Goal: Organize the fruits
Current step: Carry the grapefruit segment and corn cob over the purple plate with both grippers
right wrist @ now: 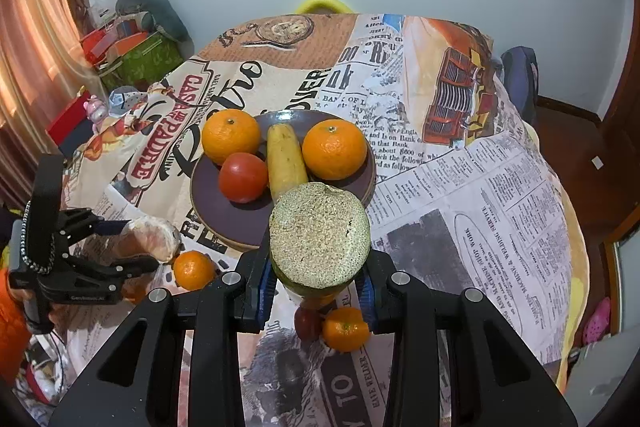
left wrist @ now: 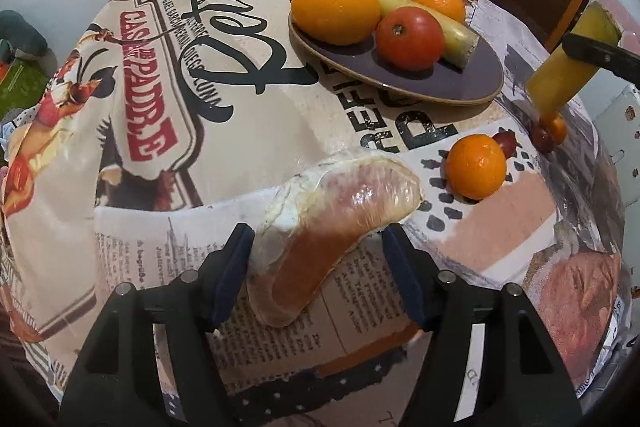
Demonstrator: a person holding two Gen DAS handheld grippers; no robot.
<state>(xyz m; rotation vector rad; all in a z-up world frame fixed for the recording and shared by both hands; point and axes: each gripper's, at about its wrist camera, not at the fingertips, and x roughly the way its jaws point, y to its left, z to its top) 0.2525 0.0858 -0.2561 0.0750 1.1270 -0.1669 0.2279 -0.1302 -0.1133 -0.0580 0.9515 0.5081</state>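
On the plate: the plate [right wrist: 224, 227] already carries two oranges [right wrist: 231, 135], a tomato [right wrist: 243, 177] and one pale yellow fruit piece [right wrist: 285, 159]; by my judgement roughly half the sorting is done
Right gripper [right wrist: 318, 291]: jaws closed on a cut yellow fruit chunk [right wrist: 319, 233], held in the air just short of the plate's near rim; it looks ready to go onto the plate next
Left gripper [left wrist: 318, 267]: jaws open, standing either side of a plastic-wrapped pinkish fruit slice [left wrist: 332, 223] that lies on the table [left wrist: 248, 155]; the left pad looks to touch the wrap, the right one stands apart; no grip yet
Still loose on the table: a small orange [left wrist: 476, 167] near the wrapped slice; another small orange [right wrist: 345, 335] and a dark red fruit [right wrist: 306, 323] side by side under the held chunk
Left to do: the chunk, the wrapped slice and the three loose fruits, if all belong on the plate
Hard to make out: the kind of the chunk and of the wrapped slice; the red fruit is half hidden behind the chunk; the plate's near rim is covered by the chunk in the right view
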